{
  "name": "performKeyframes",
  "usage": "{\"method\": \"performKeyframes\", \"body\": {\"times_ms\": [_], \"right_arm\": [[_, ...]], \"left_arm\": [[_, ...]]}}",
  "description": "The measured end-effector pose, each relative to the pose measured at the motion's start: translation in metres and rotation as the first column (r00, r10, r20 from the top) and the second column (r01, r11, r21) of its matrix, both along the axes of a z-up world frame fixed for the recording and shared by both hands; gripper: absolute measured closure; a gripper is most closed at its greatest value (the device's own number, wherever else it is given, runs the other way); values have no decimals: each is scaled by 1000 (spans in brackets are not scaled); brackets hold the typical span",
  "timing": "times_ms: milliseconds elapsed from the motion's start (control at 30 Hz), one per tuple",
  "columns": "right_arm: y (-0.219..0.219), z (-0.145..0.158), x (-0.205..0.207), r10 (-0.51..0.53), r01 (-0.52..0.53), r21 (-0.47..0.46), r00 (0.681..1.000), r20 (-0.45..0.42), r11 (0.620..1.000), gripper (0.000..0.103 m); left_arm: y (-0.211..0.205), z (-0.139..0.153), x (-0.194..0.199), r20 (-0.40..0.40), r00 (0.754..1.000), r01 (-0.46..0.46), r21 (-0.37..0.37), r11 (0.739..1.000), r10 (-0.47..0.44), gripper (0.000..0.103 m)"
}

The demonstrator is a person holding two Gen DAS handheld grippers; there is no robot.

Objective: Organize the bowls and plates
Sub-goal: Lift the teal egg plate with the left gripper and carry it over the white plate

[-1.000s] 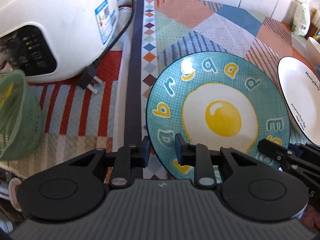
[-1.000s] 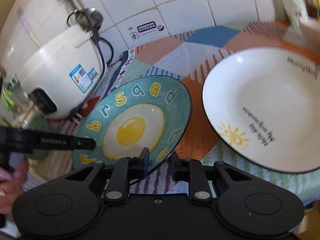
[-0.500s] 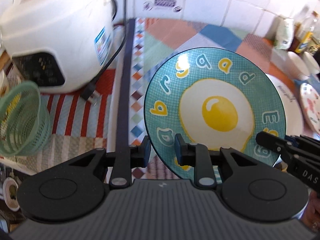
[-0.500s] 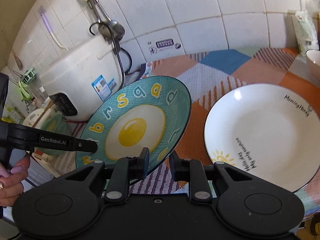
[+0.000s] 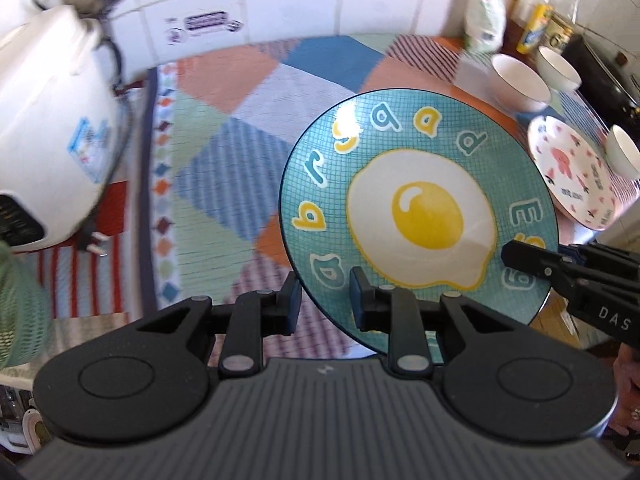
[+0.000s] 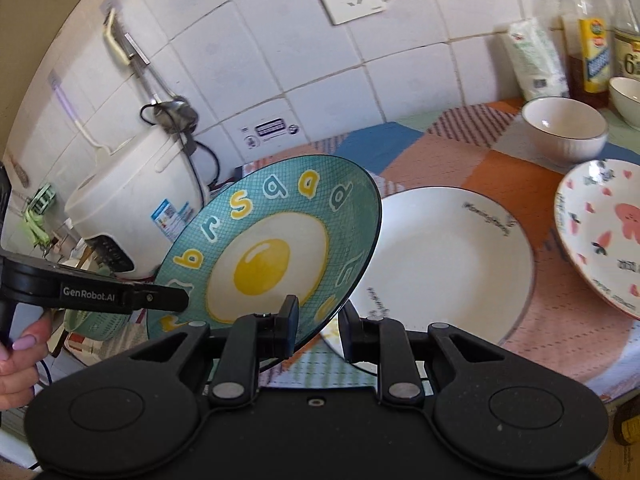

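- left wrist view: left gripper (image 5: 323, 297) jaws nearly closed, pinching the near rim of the egg plate (image 5: 420, 216); plate is off the cloth (image 5: 224, 168), face up.
- right gripper (image 5: 520, 258) shows in from the right in this view, clamped on the plate's right rim, so both grippers carry one plate.
- right wrist view: right gripper (image 6: 318, 322) jaws narrow, gripping the plate's low edge; egg plate (image 6: 264, 256) tilted, high side toward the rice cooker (image 6: 132, 216).
- left gripper (image 6: 176, 300) comes in from the left, tip on the plate's left rim; person's hand (image 6: 20, 356) on its handle.
- plate hangs partly over the white plate (image 6: 448, 260), which lies flat on the cloth, not touching it.
- pink plate (image 6: 600, 232) sits just right of the white plate; two white bowls (image 6: 564, 128) behind it, a third bowl (image 5: 622, 152) beyond the pink plate, all separate.
- progress, my read: early. nothing stacked so far: one plate in the air, two plates and three bowls loose on the cloth.
- left to do: set the egg plate down, likely on the white plate, add the pink one, then nest the bowls.
- background is blurred in the left view; can't read the bottles (image 6: 592, 40) clearly.
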State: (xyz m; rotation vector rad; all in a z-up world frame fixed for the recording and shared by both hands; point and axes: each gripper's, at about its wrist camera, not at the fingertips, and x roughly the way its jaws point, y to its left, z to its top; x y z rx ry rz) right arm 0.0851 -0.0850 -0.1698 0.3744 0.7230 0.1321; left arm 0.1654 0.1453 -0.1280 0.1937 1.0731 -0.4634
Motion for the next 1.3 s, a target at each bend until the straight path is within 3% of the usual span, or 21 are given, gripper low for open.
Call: {"method": "performKeyframes", "body": {"times_ms": [300, 900, 1100, 1300], "right_arm": [[-43, -23, -4, -59, 59, -1, 996, -60, 998, 77], [-71, -37, 16, -126, 126, -9, 978, -167, 992, 77], [-65, -30, 31, -125, 111, -79, 969, -211, 991, 77], [-46, -25, 41, -122, 73, -226, 969, -213, 971, 74]], "left_arm": [[-54, -24, 10, -49, 996, 83, 40, 996, -81, 79], [-93, -49, 41, -166, 982, 104, 70, 992, -91, 79], [-95, -54, 50, -225, 972, 85, 84, 993, -64, 77], [-98, -59, 55, -242, 969, 79, 103, 992, -52, 77]]}}
